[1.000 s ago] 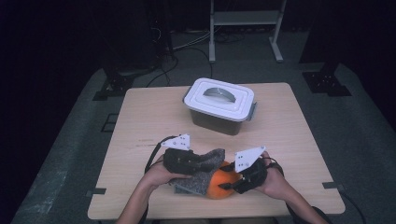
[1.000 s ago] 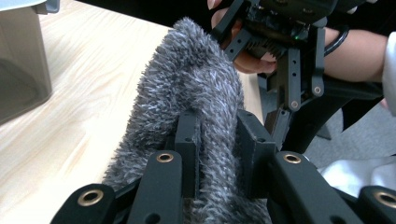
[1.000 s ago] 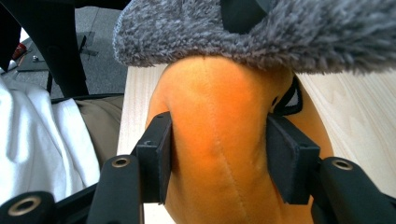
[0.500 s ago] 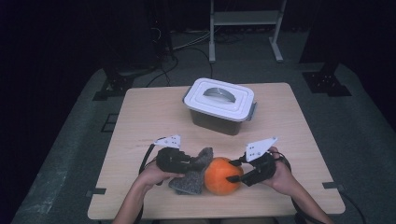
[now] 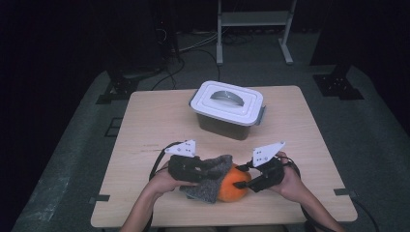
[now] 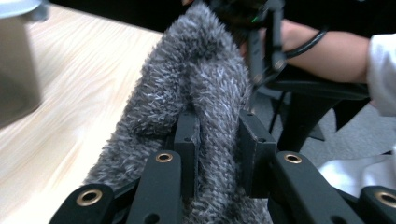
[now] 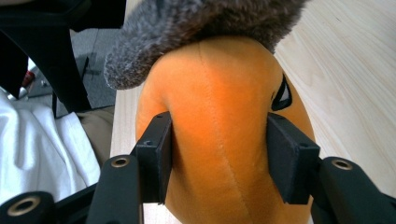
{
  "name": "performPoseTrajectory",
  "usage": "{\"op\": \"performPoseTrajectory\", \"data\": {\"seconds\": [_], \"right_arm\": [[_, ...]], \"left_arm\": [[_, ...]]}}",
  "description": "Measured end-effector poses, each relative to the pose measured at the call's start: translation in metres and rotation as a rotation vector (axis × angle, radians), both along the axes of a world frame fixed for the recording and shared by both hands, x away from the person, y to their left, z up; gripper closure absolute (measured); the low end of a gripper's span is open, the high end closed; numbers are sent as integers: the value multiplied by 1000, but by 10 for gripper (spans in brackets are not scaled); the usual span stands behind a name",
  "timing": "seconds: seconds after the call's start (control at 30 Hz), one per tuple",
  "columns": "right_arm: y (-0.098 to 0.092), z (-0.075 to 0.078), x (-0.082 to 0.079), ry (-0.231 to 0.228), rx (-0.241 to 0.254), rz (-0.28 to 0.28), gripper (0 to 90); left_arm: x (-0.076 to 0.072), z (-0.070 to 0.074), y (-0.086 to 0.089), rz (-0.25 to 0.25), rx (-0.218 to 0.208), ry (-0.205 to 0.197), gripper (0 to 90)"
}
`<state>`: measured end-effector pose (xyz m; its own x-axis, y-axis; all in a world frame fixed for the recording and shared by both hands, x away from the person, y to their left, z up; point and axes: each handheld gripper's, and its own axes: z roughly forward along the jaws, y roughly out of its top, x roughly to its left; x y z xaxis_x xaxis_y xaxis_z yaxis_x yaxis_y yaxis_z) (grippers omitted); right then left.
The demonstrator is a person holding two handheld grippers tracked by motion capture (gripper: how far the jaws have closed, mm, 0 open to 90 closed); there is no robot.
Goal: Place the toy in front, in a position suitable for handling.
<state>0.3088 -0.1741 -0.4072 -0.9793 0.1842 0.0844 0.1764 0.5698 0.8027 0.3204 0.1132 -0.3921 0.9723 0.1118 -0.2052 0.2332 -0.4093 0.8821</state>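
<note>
An orange plush toy (image 5: 234, 183) lies near the table's front edge, half covered by a fuzzy grey cloth (image 5: 212, 179). My left gripper (image 5: 198, 169) comes in from the left and is shut on a fold of the grey cloth (image 6: 205, 93), which bunches up between its pads. My right gripper (image 5: 247, 180) comes in from the right and is shut on the orange plush toy (image 7: 219, 130), its pads pressing both sides of the body. The cloth (image 7: 205, 28) drapes over the toy's far end. A black eye mark shows on the toy's right side.
A lidded container (image 5: 227, 108) with a white lid and dark base stands at the table's (image 5: 154, 125) middle back. The person's forearms enter from the bottom edge. Dark floor, cables and a metal stand lie beyond the table.
The two grippers have drawn apart sideways. More of the orange toy is uncovered, with the grey cloth pulled leftward off it.
</note>
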Motion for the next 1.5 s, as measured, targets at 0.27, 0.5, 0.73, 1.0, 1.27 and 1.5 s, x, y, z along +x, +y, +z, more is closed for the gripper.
{"op": "performPoseTrajectory", "data": {"seconds": [0.27, 0.5, 0.73, 1.0, 1.27, 1.5], "right_arm": [[-11, -2, 6, 42, 31, -25, 455], [-15, -3, 7, 56, 41, -40, 457], [-10, -3, 7, 52, 40, -42, 459], [1, -1, 4, 32, 25, -37, 459], [-1, -2, 7, 35, 33, -44, 457], [-4, -2, 9, 46, 42, -49, 450]], "left_arm": [[9, -17, 16, 35, 20, 64, 713], [13, -24, 17, 37, 18, 79, 714], [7, -11, 10, 15, 1, 39, 714], [-2, 5, -2, -24, -5, -24, 713], [8, -11, 16, 48, 36, 1, 713], [6, -25, 29, 106, 121, 26, 713]]}}
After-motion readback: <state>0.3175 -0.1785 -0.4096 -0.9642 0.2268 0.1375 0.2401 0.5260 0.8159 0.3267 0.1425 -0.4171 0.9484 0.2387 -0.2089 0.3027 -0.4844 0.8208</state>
